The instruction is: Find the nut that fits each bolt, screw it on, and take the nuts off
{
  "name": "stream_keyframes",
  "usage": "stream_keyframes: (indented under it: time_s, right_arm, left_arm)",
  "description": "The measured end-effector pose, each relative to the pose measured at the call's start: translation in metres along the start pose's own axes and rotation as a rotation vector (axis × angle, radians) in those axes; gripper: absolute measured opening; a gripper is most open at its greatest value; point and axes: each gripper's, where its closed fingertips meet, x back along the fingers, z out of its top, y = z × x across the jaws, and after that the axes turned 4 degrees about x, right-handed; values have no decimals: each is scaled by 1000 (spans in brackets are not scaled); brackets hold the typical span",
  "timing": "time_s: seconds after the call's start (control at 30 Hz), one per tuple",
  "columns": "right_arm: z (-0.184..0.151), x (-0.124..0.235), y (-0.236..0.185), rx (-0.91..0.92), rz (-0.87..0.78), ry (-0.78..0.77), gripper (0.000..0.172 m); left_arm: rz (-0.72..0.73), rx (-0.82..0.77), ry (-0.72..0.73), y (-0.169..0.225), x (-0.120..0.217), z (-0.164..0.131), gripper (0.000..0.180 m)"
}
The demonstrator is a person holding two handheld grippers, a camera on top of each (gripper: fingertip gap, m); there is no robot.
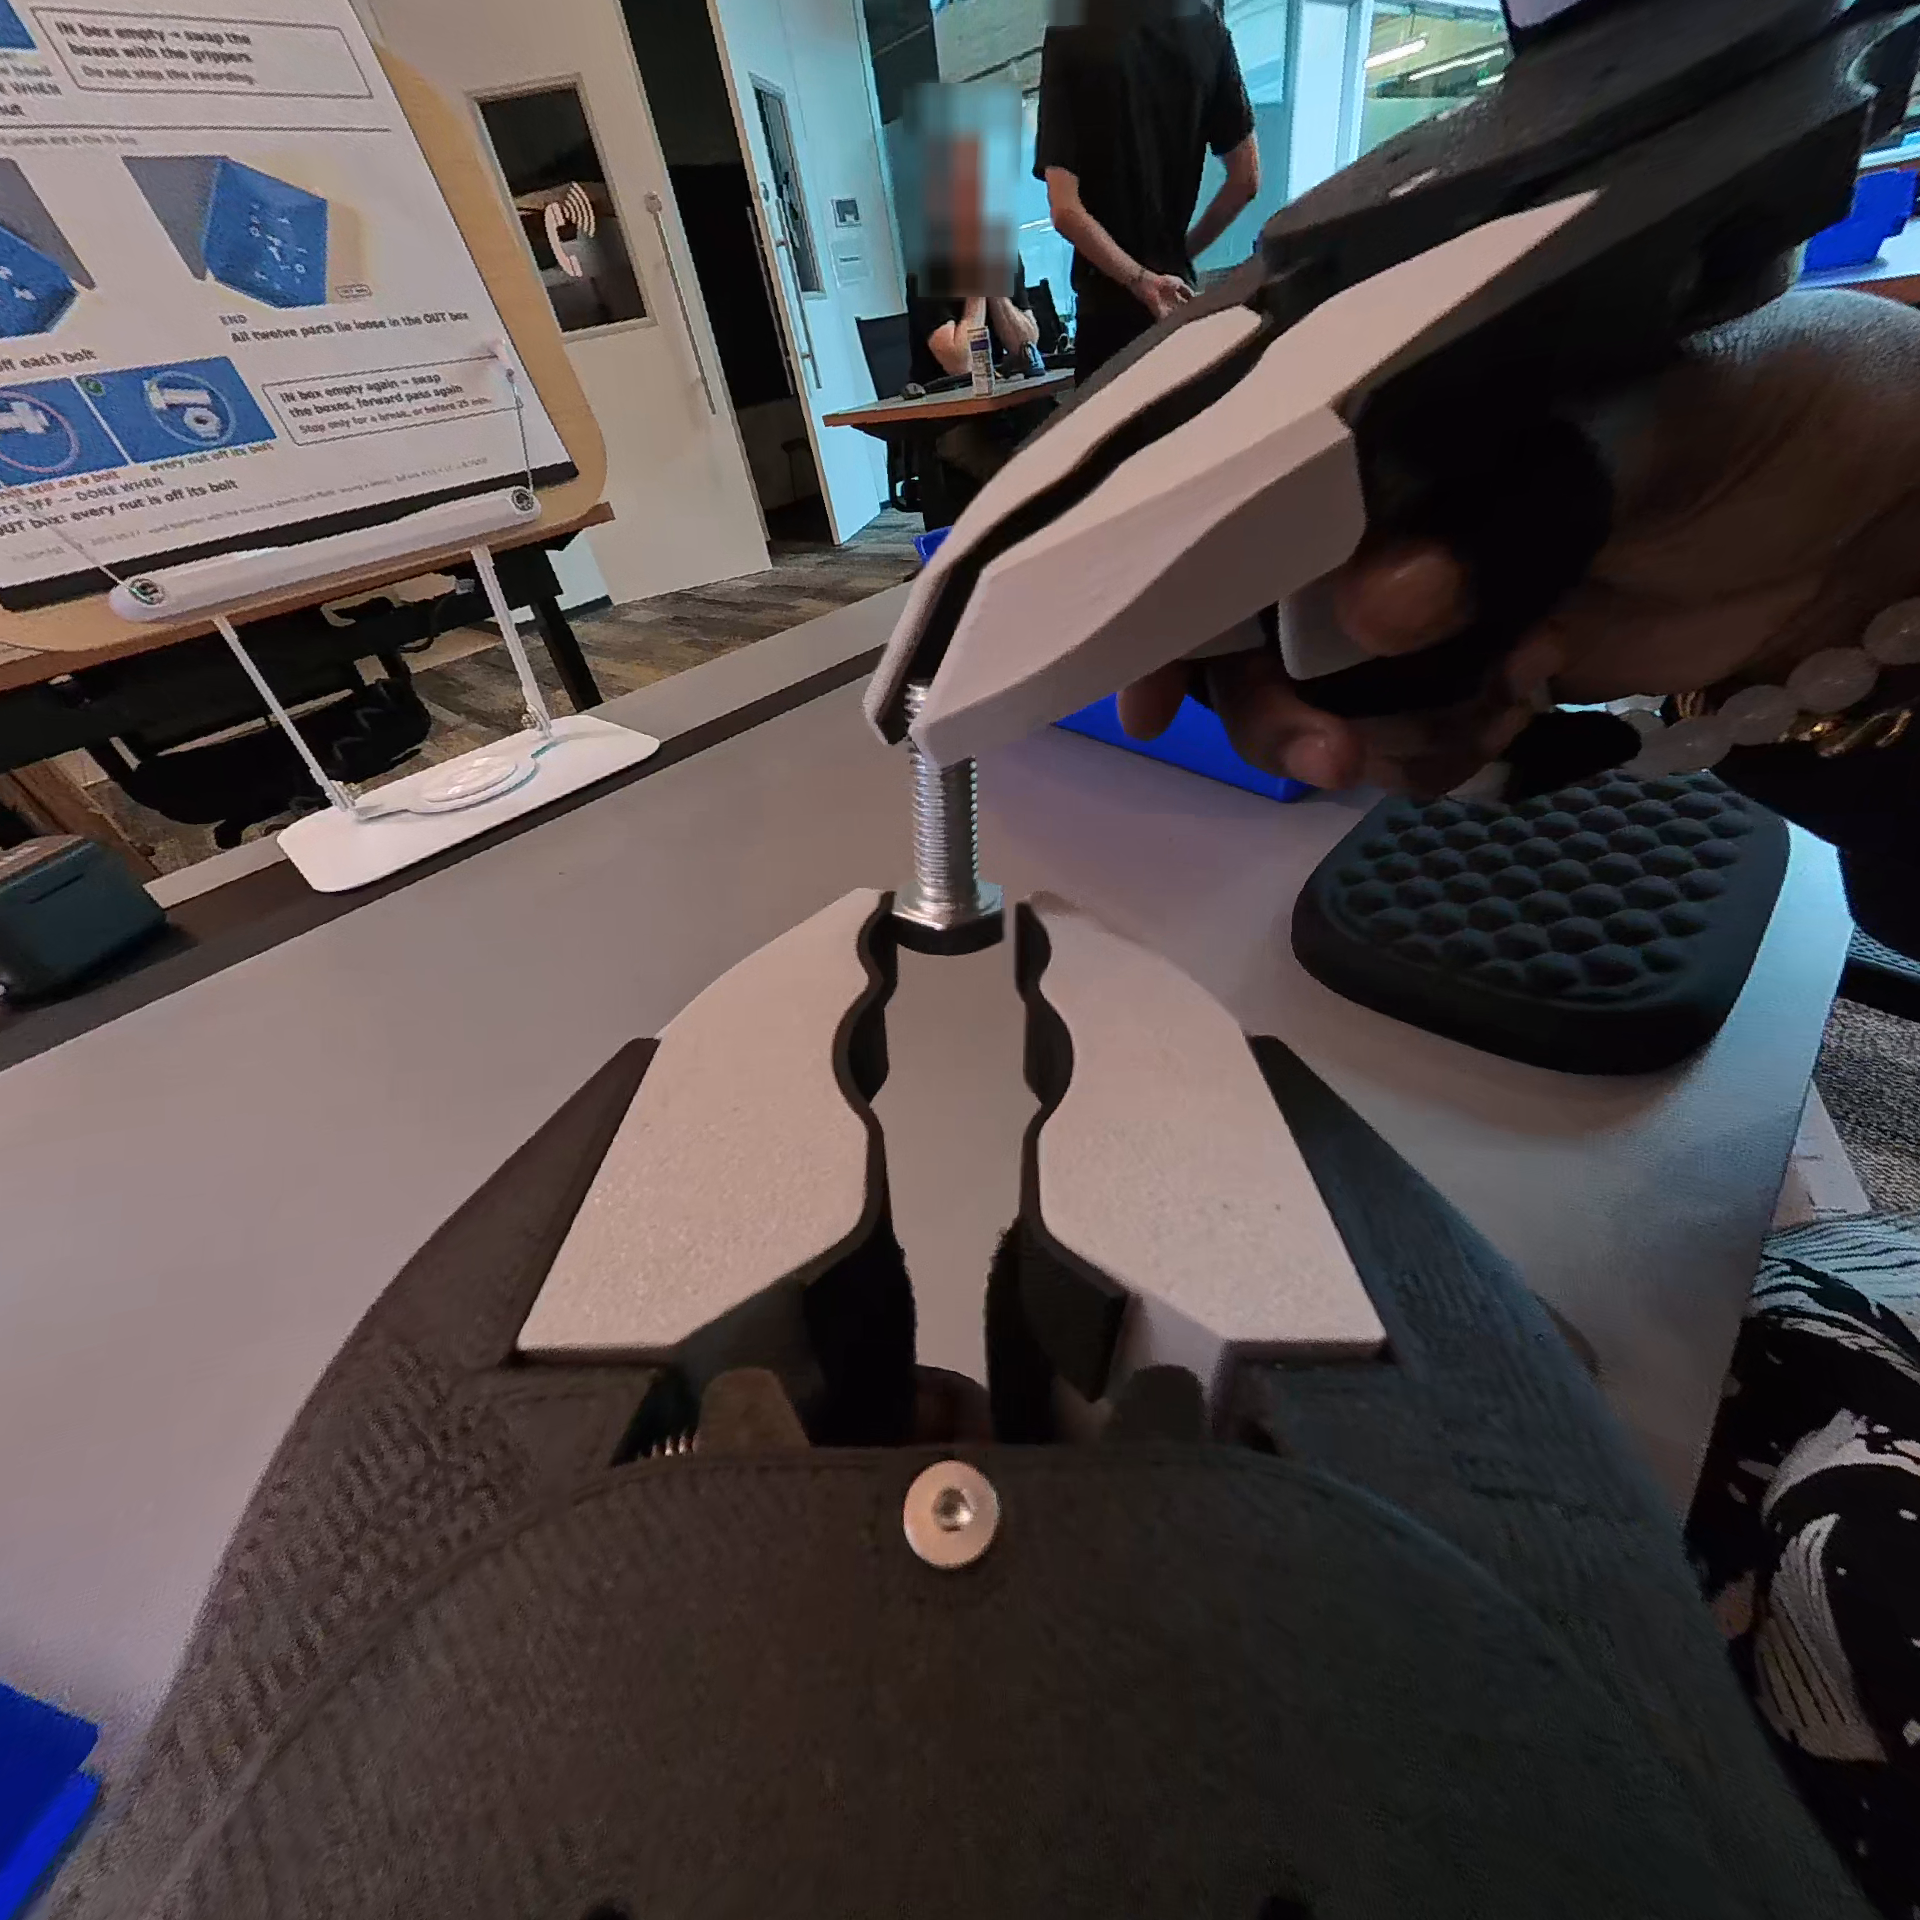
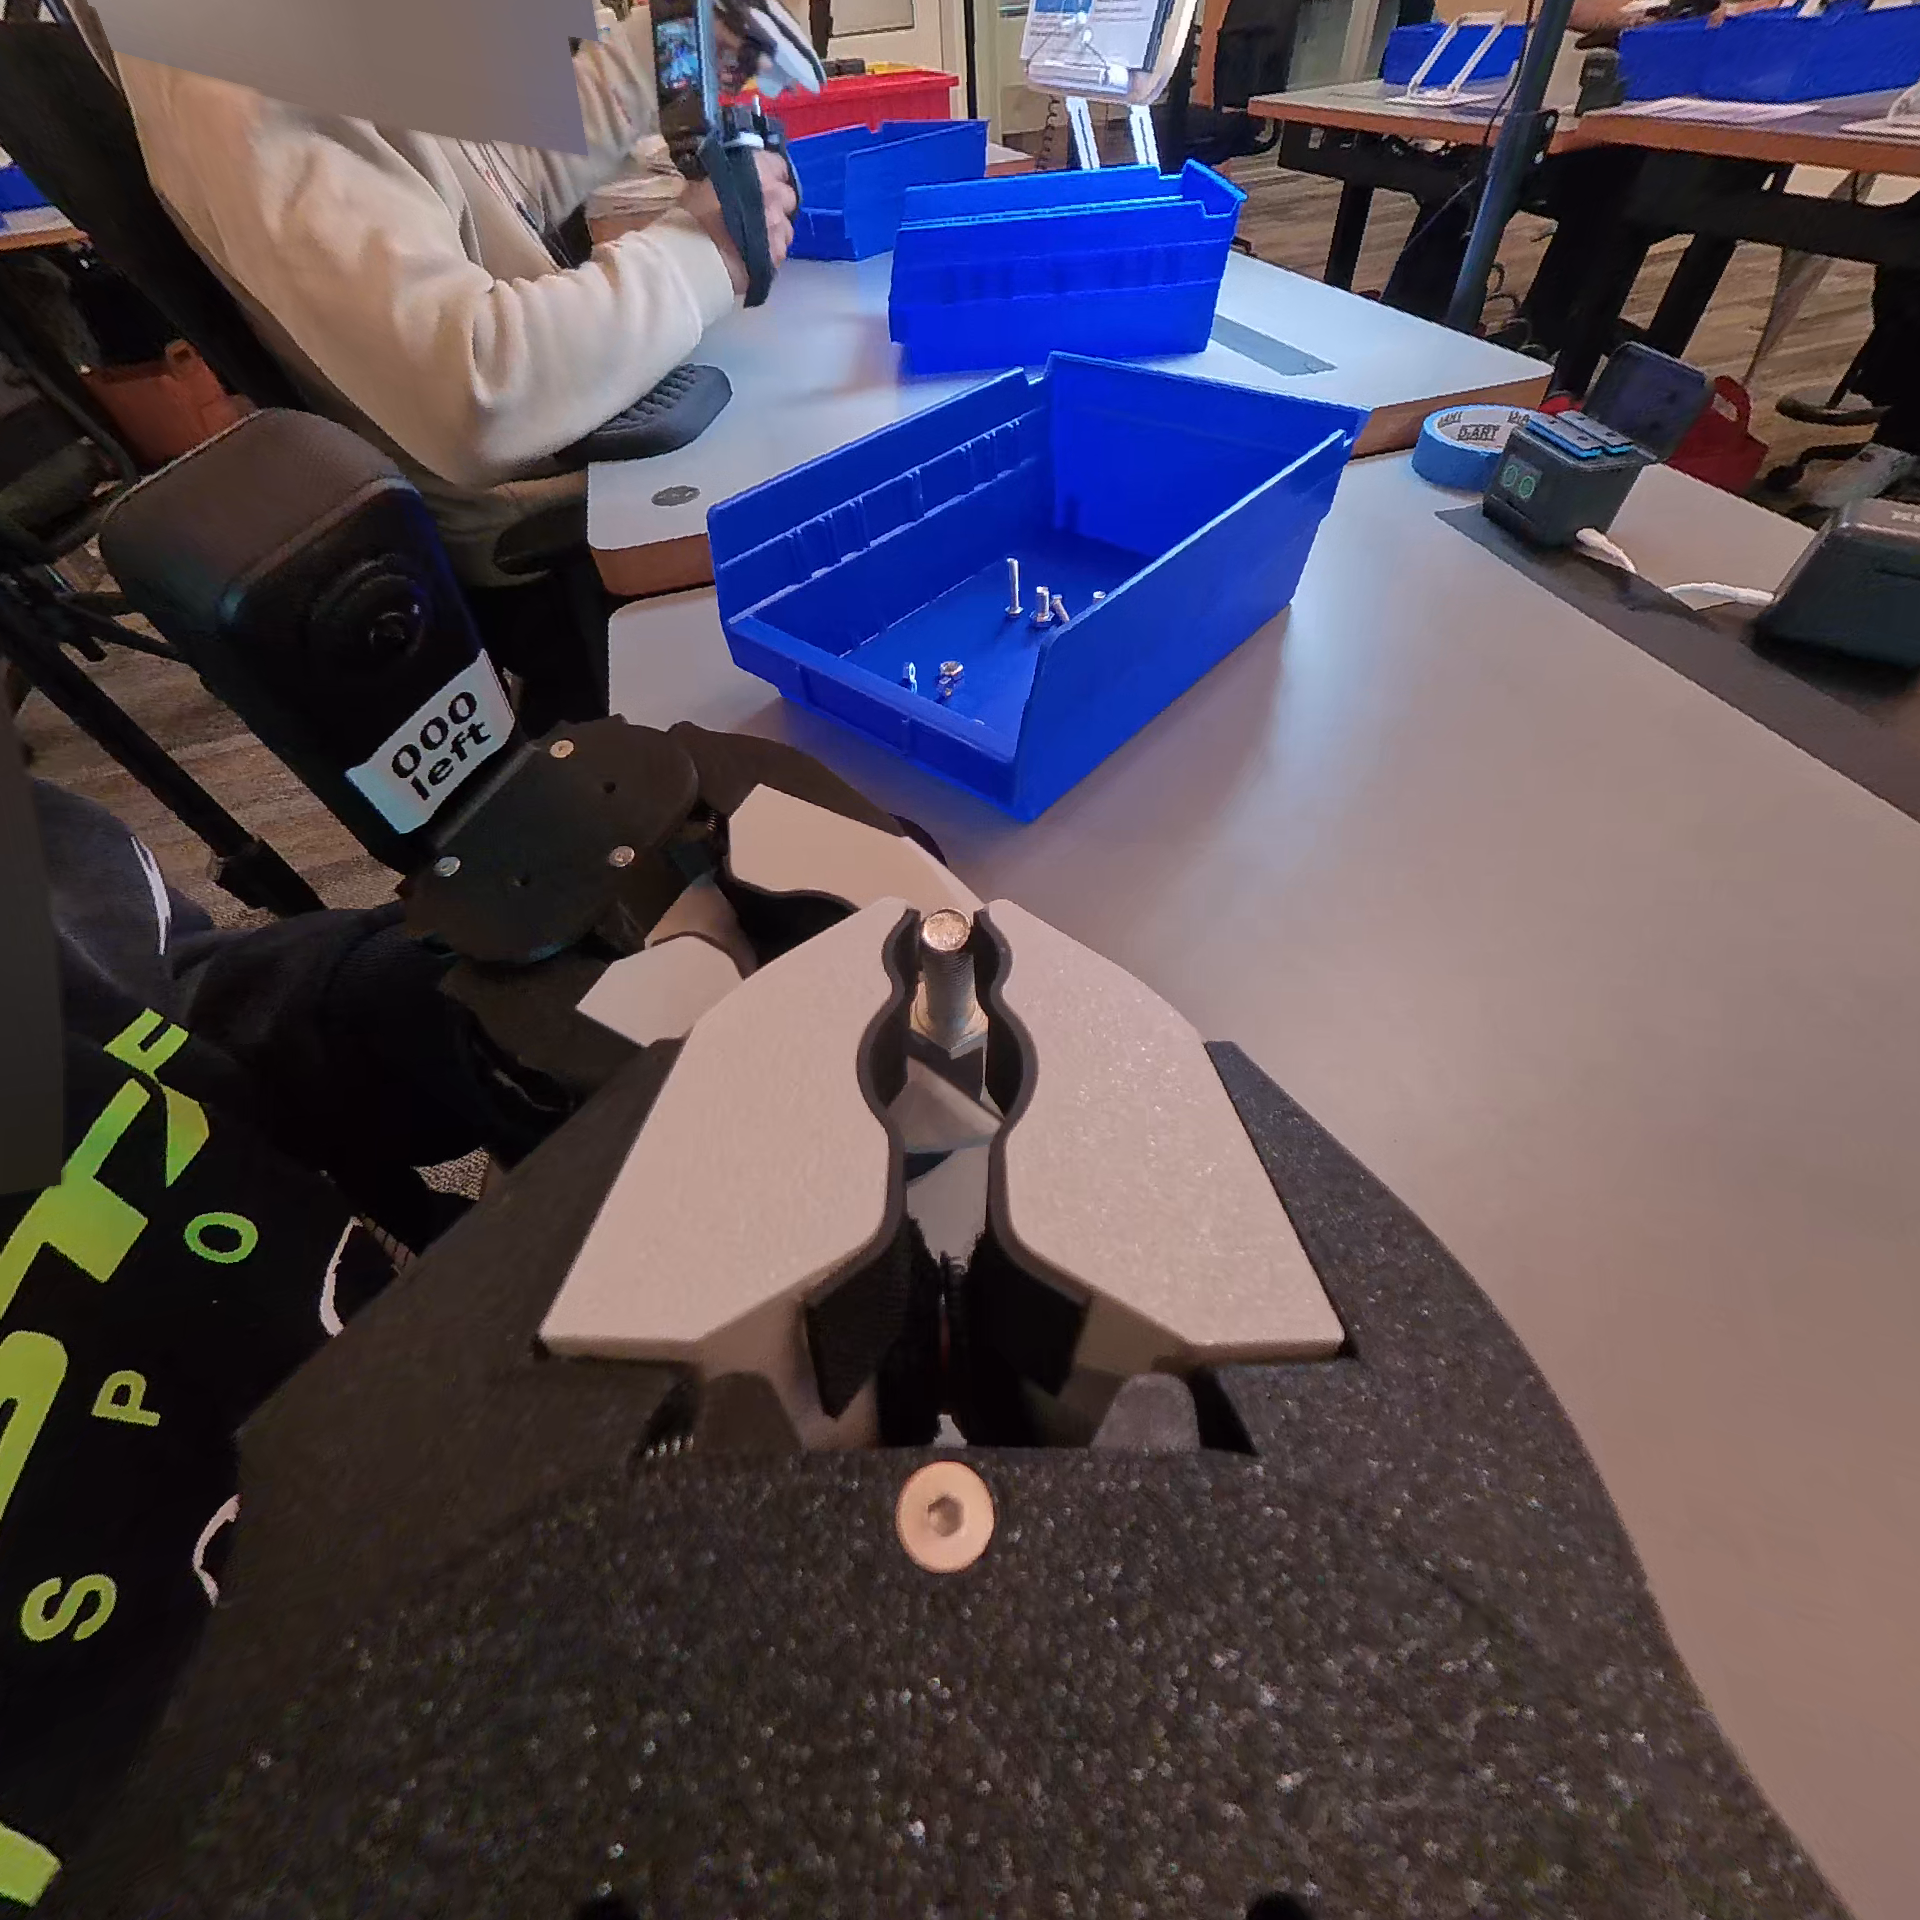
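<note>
A silver bolt stands upright above the grey table, hex head down. My right gripper comes in from the upper right and is shut on the bolt's threaded top end. In the right wrist view the bolt sits clamped between the right gripper's fingertips. My left gripper has the bolt's head between its tips. A thin gap shows between the right pad and the head, so it is open. The left gripper's fingers also show in the right wrist view, their tips hidden.
A blue bin with several small bolts and nuts inside stands ahead on the table. More blue bins stand farther back. A black wrist pad lies at the right. An instruction sheet stand stands at the far left. People are nearby. My right fingertips sit around 4 cm from my left ones.
</note>
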Motion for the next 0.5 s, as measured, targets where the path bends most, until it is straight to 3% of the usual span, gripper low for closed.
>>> stream_keyframes:
  time_s: [0.2, 0.27, 0.37, 0.5]
  right_arm:
    - [1, 1, 0, -7, 16, 4, 11]
    - [-3, 7, 0, 0, 42, -22, 25]
    - [-37, 18, -6, 68, 182, -216, 41]
    - [-98, 29, -4, 308, 341, -512, 38]
  left_arm:
    - [-44, 40, 17, 2, 1, 1, 19]
    - [-65, 68, 23, -1, 3, -1, 18]
    - [-93, 101, 37, -6, 9, -4, 18]
    - [-120, 119, 69, -10, 15, -3, 18]
